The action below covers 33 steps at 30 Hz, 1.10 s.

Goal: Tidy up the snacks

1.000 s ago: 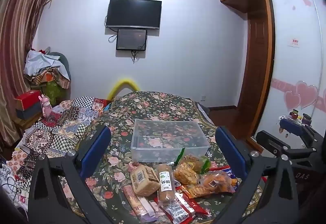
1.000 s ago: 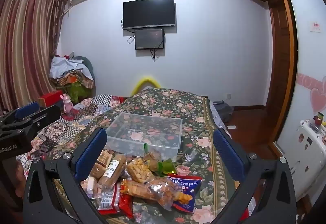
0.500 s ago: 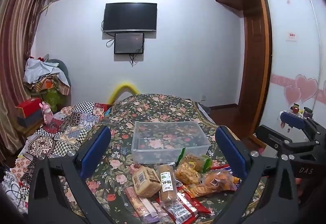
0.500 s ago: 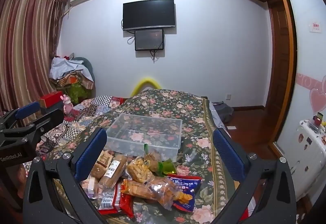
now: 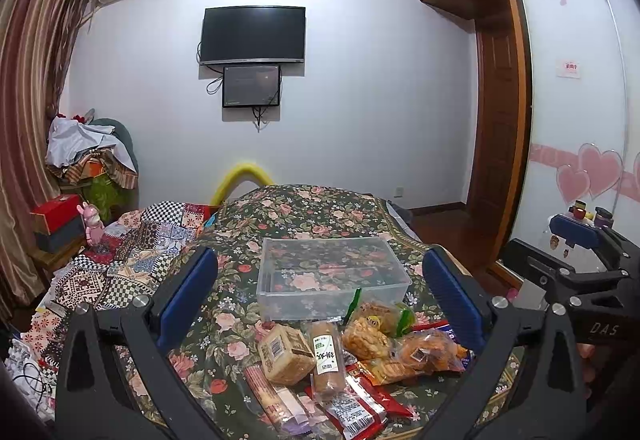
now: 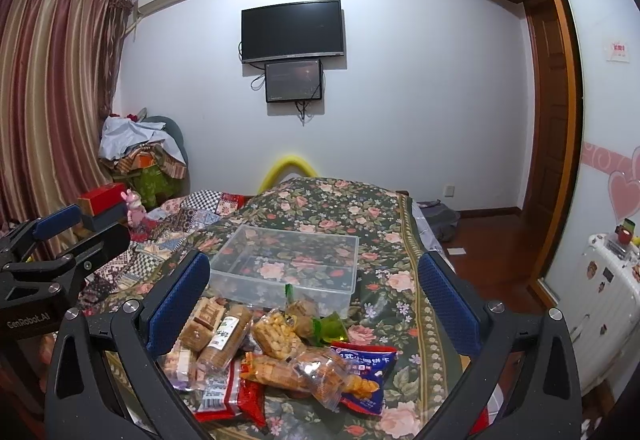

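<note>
Snacks (image 5: 352, 356) lie heaped on my floral bed (image 5: 304, 215) just before one clear, empty bin (image 5: 332, 276), while my left hand-held gripper (image 5: 320, 304) and right hand-held gripper (image 6: 314, 304) both hover spread, gripping nothing.

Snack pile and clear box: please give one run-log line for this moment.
left gripper: open | right gripper: open | snack pile: untouched | clear box: empty
</note>
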Tool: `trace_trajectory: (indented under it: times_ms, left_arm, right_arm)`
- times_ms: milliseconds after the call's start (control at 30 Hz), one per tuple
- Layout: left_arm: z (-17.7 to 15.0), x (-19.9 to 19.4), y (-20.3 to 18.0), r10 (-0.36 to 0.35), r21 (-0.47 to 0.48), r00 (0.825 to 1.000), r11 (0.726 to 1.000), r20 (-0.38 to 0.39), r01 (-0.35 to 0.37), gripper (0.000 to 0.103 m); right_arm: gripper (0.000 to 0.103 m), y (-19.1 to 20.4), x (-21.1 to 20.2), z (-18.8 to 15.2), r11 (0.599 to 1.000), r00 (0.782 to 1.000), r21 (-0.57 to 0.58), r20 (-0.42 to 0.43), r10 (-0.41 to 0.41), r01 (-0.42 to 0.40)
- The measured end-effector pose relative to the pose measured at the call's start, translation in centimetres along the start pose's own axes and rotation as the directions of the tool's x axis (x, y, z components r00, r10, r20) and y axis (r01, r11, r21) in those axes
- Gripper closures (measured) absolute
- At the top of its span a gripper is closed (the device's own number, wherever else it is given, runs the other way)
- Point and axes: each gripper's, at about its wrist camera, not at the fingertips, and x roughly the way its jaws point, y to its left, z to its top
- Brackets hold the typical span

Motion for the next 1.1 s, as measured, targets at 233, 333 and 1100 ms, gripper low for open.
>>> trace_trajectory:
  times_ms: [233, 333, 1100]
  left_arm:
    - [-0.1, 0.03, -0.06, 0.002, -0.001, 1.0, 1.0, -0.001, -0.002, 0.0]
    - [-0.06, 0.03, -0.02, 0.003, -0.001, 1.0, 1.0, -0.002, -0.003, 0.0]
    - [-0.28, 0.43, -0.03, 0.001, -0.01, 1.0, 1.0, -0.011, -0.001, 0.0]
  right_arm:
    - [0.0, -0.02, -0.06, 0.1, 1.0, 1.0, 0.003, 0.002, 0.002, -0.002]
    - [0.0, 0.02, -0.1, 0.05, 1.0, 1.0, 0.002, 0.003, 0.004, -0.004]
    - [0.0, 0.05, 0.11, 0.0, 1.0, 1.0, 0.011, -0.012, 0.003, -0.003]
